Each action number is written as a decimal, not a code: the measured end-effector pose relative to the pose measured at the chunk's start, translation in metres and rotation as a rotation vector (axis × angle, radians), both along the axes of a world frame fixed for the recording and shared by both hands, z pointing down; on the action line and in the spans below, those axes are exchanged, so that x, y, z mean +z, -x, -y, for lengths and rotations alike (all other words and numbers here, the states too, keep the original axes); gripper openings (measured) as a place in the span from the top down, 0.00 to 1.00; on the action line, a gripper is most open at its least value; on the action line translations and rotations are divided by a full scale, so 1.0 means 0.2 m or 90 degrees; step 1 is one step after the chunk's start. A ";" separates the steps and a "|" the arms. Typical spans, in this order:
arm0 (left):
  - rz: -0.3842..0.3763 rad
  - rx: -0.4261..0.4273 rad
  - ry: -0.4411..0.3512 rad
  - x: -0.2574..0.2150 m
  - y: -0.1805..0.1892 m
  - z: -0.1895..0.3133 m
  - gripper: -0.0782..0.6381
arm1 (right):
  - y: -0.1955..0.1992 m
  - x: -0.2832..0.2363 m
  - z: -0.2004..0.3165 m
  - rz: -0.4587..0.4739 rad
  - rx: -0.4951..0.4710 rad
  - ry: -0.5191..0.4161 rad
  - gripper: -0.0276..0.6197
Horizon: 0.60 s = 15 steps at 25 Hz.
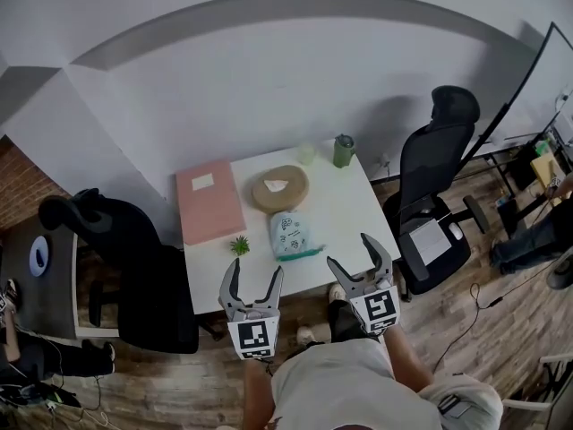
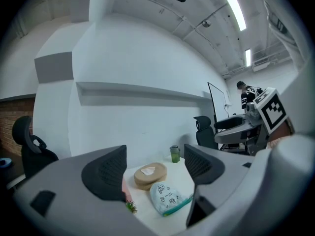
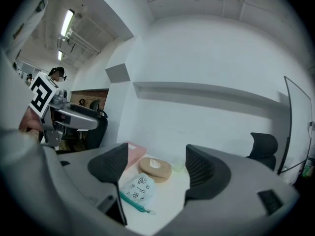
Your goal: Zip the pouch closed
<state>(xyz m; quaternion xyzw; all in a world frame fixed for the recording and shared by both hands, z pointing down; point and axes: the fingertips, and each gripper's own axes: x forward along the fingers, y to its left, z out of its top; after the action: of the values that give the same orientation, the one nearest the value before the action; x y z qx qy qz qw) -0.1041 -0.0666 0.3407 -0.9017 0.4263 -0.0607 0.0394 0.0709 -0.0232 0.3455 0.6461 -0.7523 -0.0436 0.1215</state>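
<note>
The pouch is pale with small prints and a teal zipper along its near edge. It lies flat on the white table, near the front edge. My left gripper hovers open just short of the table's front edge, left of the pouch. To the pouch's right, my right gripper is also open over the table's front edge. In the left gripper view the pouch sits beyond the open left gripper, untouched. In the right gripper view the pouch lies ahead of the open right gripper, its zipper nearest.
A pink box, a tan round case, a green cup and a small plant share the table. Black office chairs stand to its left and right. A wall rises behind the table.
</note>
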 end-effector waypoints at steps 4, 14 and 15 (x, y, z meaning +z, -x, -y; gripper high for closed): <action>0.000 0.003 0.007 0.03 -0.03 0.07 0.40 | -0.04 0.06 0.06 -0.004 0.002 0.015 0.41; 0.024 -0.007 0.046 0.18 -0.21 0.28 0.40 | -0.14 0.20 0.34 -0.005 -0.049 0.061 0.43; 0.029 -0.009 0.051 0.20 -0.23 0.30 0.40 | -0.16 0.22 0.37 -0.004 -0.053 0.069 0.44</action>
<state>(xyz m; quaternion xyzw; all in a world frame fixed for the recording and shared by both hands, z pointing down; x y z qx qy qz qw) -0.0583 -0.1263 0.3816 -0.8980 0.4287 -0.0982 0.0125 0.1029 -0.0971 0.3899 0.6065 -0.7795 -0.0101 0.1565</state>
